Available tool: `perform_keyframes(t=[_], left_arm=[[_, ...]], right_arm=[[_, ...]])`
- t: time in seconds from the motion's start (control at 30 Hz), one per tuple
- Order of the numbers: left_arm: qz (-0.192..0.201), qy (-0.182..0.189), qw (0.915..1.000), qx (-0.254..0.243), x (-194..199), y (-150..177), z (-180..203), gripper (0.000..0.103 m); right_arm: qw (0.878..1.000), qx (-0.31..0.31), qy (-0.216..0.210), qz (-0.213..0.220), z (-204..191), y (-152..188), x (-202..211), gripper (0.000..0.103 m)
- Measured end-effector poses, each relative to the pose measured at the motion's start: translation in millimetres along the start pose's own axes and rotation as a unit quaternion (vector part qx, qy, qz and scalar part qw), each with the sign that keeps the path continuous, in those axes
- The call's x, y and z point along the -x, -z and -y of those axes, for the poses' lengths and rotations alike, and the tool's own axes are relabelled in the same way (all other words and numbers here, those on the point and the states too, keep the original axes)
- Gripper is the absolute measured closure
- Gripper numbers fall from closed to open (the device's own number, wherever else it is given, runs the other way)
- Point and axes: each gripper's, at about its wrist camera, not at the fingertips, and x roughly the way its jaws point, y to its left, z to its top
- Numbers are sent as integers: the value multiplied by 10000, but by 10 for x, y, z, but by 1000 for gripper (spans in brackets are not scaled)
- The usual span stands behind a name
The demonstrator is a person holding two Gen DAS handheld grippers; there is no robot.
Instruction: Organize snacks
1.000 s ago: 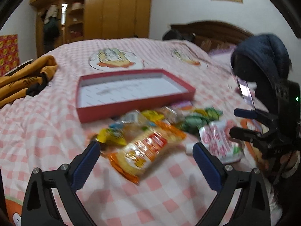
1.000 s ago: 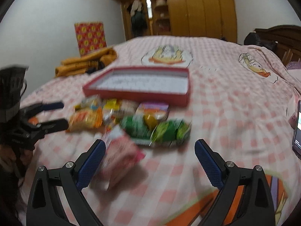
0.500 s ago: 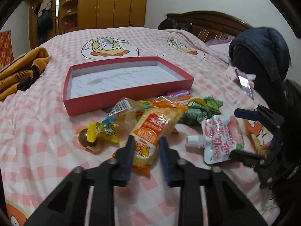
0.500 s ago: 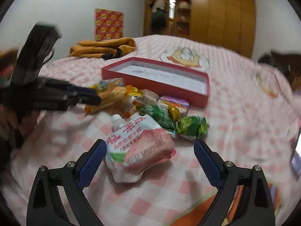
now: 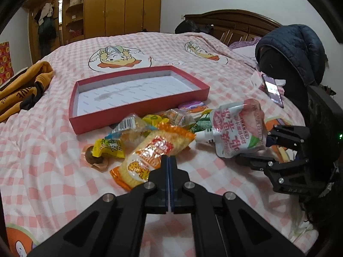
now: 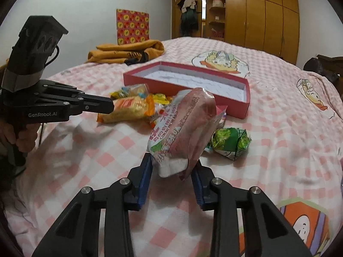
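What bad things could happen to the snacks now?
The right claw pinches only the bottom end of the pink pouch, which is lifted off the bed, so it might slip out and drop. The left claw is shut on the edge of the orange snack bag; pulling it could drag neighbouring candies away from the red box.

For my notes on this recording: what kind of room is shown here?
Most likely a home bedroom. The snacks lie on a bed with a pink checked cover, a dark wooden headboard stands behind it, and a tall wooden wardrobe fills the far wall.
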Motion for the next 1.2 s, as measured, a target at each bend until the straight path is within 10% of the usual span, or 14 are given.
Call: perform_keyframes(t=[0.1, 0.43, 0.57, 1.03, 1.2], left_arm=[[81, -27, 10000, 16, 95, -29, -5, 103], [92, -171, 9997, 118, 145, -13, -49, 103], [53, -269, 9991, 324, 122, 37, -141, 103], [52, -246, 9989, 390, 68, 33, -214, 99], [-65, -265, 9992, 293, -13, 25, -195, 71]], right_arm=[[9999, -75, 26, 125, 20, -25, 26, 101], [9994, -326, 58, 71, 113, -35, -9, 101], [9994, -295, 147, 116, 100, -50, 22, 59], [9990, -425, 87, 118, 77, -61, 50, 50], [9989, -447, 84, 82, 88, -41, 29, 50]])
